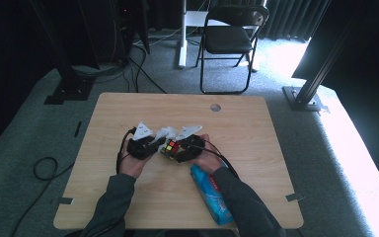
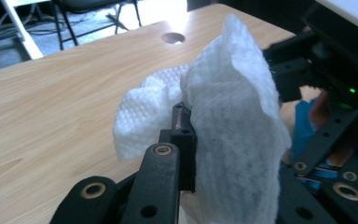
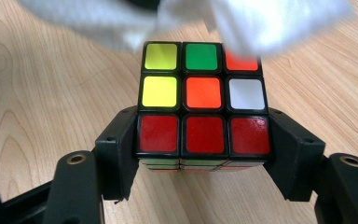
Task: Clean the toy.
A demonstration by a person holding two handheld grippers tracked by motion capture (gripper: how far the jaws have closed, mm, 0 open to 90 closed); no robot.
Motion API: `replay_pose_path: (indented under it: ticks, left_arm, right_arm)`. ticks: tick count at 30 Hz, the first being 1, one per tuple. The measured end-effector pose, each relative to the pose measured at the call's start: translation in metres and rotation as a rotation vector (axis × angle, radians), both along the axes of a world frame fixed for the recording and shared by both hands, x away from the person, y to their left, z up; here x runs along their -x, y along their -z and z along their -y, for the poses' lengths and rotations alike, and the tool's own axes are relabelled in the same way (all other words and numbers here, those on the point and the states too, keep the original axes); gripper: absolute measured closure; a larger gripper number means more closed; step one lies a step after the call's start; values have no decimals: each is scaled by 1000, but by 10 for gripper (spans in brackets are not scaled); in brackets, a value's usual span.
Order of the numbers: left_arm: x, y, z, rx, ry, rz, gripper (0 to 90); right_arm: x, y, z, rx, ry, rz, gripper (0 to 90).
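**Cube clamped, wipe poised over it**

Over the middle of the wooden table, the right gripper has its jaws closed on the sides of a Rubik's cube, gripping the red bottom row. The cube looks rigid, light, with glossy stickers, so side clamping suits it. The left gripper pinches a soft, crumpled paper towel, which brushes the cube's top edge. A blue packet lies nearby.

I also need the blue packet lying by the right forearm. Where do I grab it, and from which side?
Probably grip the blue packet across its narrow width, near its middle. It lies flat and long on the table, beside the person's right forearm, so come from above with the fingers straddling its long sides. Both grippers look occupied, so free one first.
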State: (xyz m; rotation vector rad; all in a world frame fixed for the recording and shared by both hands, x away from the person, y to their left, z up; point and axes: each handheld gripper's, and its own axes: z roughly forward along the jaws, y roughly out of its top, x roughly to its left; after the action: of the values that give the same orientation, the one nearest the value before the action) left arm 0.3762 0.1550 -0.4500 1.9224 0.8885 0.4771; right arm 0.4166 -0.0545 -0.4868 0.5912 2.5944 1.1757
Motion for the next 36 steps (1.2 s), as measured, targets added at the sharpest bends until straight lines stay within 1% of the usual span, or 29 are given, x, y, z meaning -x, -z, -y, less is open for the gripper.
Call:
replay_pose_path:
  ticks: [6, 12, 15, 17, 20, 24, 31, 32, 36]
  left_arm:
    - [-2, 1, -16, 12, -42, -13, 831]
    - [-7, 8, -20, 17, -49, -38, 831]
    - [-9, 11, -20, 11, -48, -49, 831]
    - [-10, 13, -20, 14, -48, -56, 832]
    - [-11, 16, -19, 11, -39, -66, 832]
    - [-11, 17, -18, 19, -32, -73, 832]
    - [-13, 20, -17, 12, -21, -88, 832]
    - [-13, 21, -17, 5, -19, -94, 832]
    - [-15, 25, -16, 2, -11, -108, 832]
  right_arm:
    - [0, 0, 0, -1, -1, 1, 344]
    - [1, 0, 0, 0, -2, 5, 344]
    - [1, 0, 0, -3, -3, 7, 344]
    - [1, 0, 0, -4, -6, 10, 344]
    - [2, 0, 0, -4, -8, 12, 344]
    - [2, 0, 0, 0, -13, 18, 344]
    - [2, -1, 0, -8, -16, 21, 344]
    - [2, -1, 1, -9, -18, 22, 344]
    - [3, -1, 1, -15, -22, 24, 344]
